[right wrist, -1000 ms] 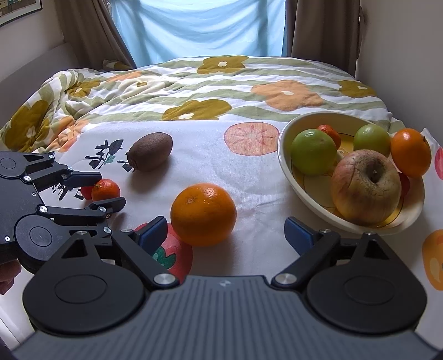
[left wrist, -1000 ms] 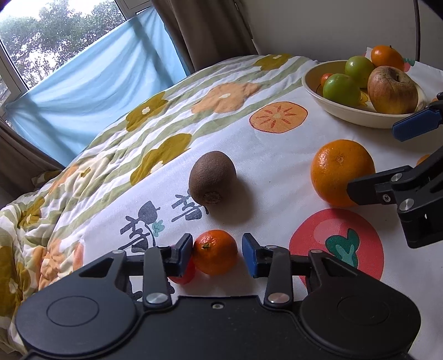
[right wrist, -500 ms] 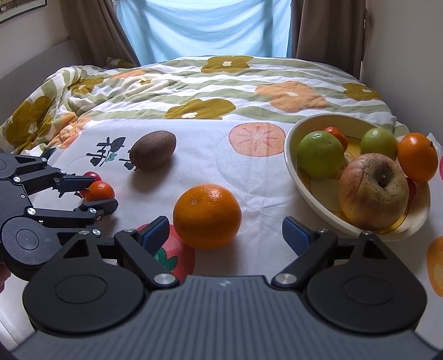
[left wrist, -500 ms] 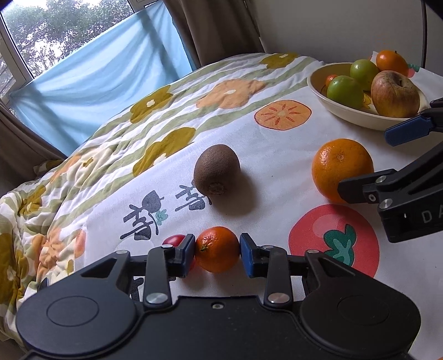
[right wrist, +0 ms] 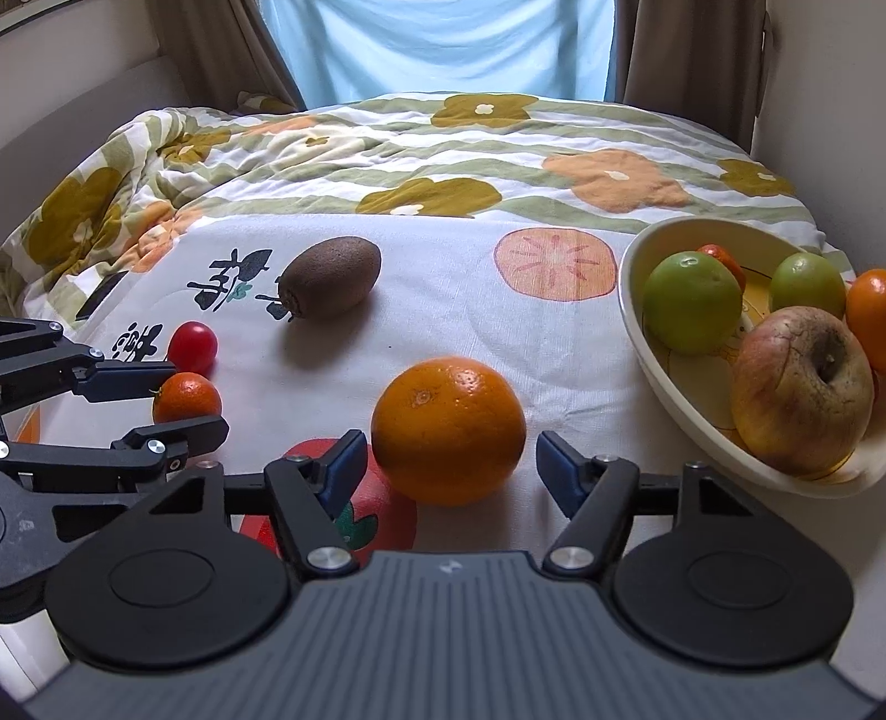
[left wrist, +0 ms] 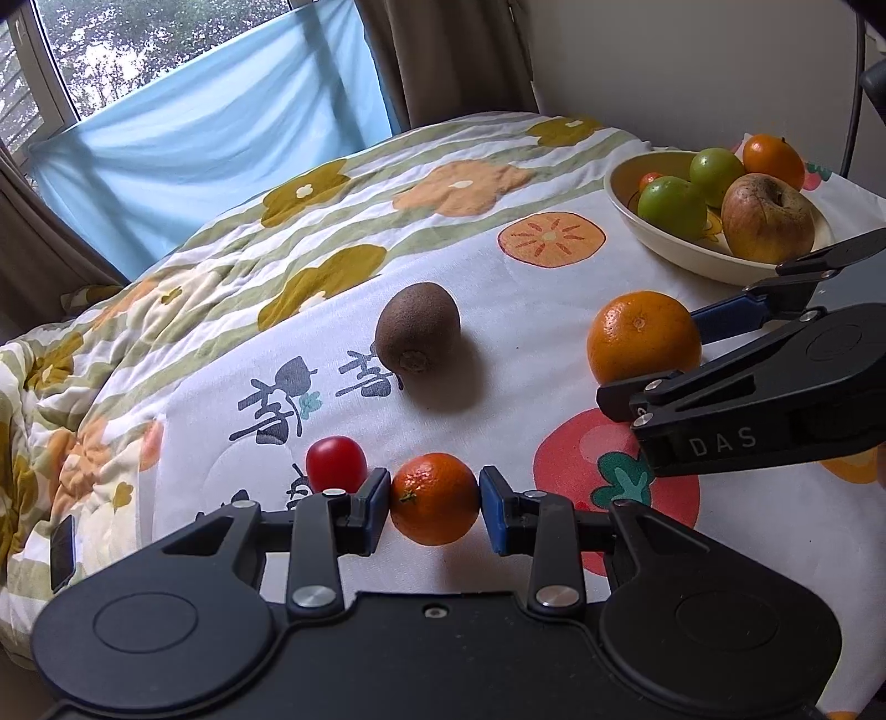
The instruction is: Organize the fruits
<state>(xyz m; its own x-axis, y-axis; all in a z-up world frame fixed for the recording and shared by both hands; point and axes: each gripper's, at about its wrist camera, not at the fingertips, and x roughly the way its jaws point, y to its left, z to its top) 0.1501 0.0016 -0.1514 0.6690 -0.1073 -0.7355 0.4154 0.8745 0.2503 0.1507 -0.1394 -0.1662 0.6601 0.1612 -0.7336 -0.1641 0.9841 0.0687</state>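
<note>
The left gripper (left wrist: pixel 434 504) has its blue pads pressed against both sides of a small mandarin (left wrist: pixel 434 498) low in the middle of the left wrist view, so it is closed tight on that fruit. The right gripper (right wrist: pixel 446 468) has just been closing, with a large orange (right wrist: pixel 448 429) between its jaws; narrow gaps show on either side in the right wrist view, so the pads do not yet press on it. Just beside the mandarin, to its upper left, lies a cherry tomato (left wrist: pixel 336 462), close to the left finger. Above these, near the centre of both views, a brown kiwi (left wrist: pixel 418 327) lies alone on the printed cloth (left wrist: pixel 526 343), apart from the other fruit. At the upper right stands a cream bowl (right wrist: pixel 642 310) holding two green apples (right wrist: pixel 692 302), a blotchy reddish apple (right wrist: pixel 803 396), an orange fruit (right wrist: pixel 869 315) at its far rim, and a small reddish one partly hidden behind the nearer green apple. Beyond the cloth, a flowered quilt (right wrist: pixel 443 149) spreads toward a blue curtain (right wrist: pixel 443 44) across the top of the frame.
</note>
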